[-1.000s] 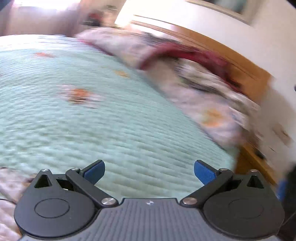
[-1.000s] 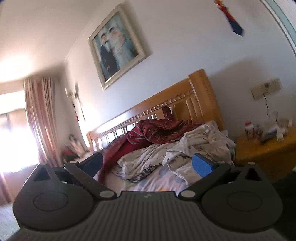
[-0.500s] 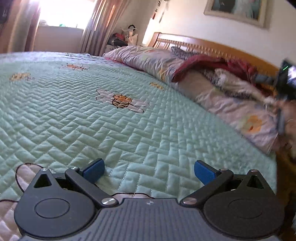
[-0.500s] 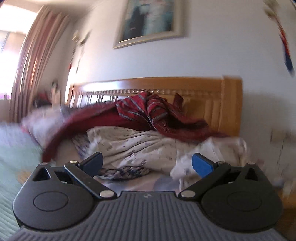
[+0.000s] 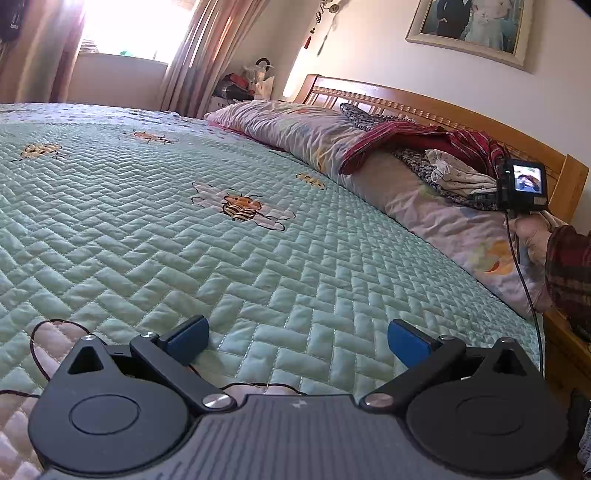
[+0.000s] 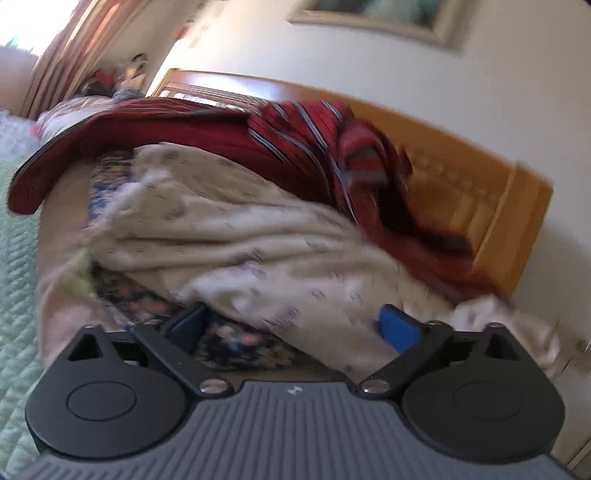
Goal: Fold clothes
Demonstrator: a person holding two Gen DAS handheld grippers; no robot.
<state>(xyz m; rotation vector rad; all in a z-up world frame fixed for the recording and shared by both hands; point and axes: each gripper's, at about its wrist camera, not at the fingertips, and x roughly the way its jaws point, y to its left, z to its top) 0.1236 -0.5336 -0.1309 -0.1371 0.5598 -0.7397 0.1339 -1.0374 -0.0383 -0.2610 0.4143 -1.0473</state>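
Bedroom with a wooden headboard (image 5: pixel 436 114) against a pale wall, a framed picture (image 5: pixel 476 29) above it, pink curtains (image 5: pixel 207 55) by a bright window. Spread across the bed, a mint-green quilt (image 5: pixel 155 229) stitched in herringbone, with bee motifs. Along the headboard, floral pillows (image 5: pixel 295 129).

Left gripper (image 5: pixel 297 338) low over the quilt, jaws wide apart, only quilt between the blue pads (image 5: pixel 186 338). Far ahead and to the right of these jaws, a heap of clothes (image 5: pixel 439 155) on the pillows: red striped garment (image 6: pixel 295 140) on top, cream printed garment (image 6: pixel 236 236) beneath, dark floral fabric (image 6: pixel 236 343) lowest.

Right gripper (image 6: pixel 293 326) pushed up against the heap, jaws spread wide but just narrowing a little; cream and dark floral cloth bulging between them, pads (image 6: pixel 399 326) not visibly pressing. View blurred. In the left view, the right gripper's back screen and a hand (image 5: pixel 532 240) in a plaid sleeve (image 5: pixel 569 273) at the far right.
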